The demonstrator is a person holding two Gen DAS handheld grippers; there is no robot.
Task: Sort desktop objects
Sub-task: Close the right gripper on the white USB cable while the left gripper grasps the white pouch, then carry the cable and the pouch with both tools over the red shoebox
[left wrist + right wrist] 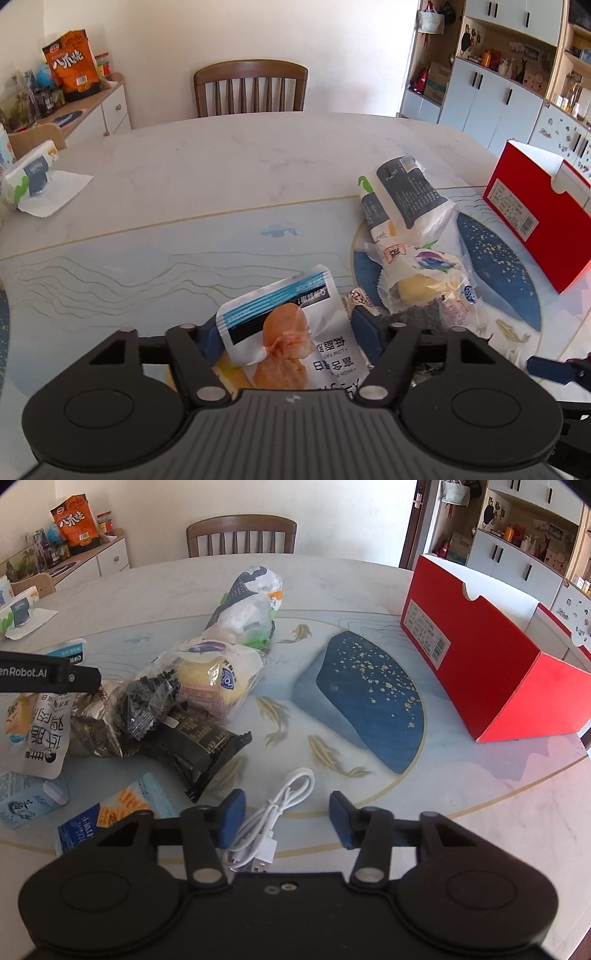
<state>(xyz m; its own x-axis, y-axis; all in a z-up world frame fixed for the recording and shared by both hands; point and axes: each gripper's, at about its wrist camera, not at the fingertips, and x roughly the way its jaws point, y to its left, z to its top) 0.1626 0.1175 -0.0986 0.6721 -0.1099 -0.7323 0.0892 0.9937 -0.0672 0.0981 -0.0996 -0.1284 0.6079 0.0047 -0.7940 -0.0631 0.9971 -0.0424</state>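
My left gripper (286,332) has its jaws wide apart around a white chicken snack pouch (291,332), which lies between the pads; a grip is not shown. The pouch also shows in the right wrist view (44,734), under the left gripper's arm (48,674). My right gripper (286,812) is open and empty just above a coiled white USB cable (273,819). A pile of snack packets lies left of it: a yellow bun packet (210,683), a black packet (199,742) and a tissue pack (247,602).
An open red box (487,657) stands at the right of the table; it also shows in the left wrist view (535,210). Two blue-and-white cartons (110,812) lie near the front left. A tissue pack (29,177) lies far left. A wooden chair (251,88) stands behind the table.
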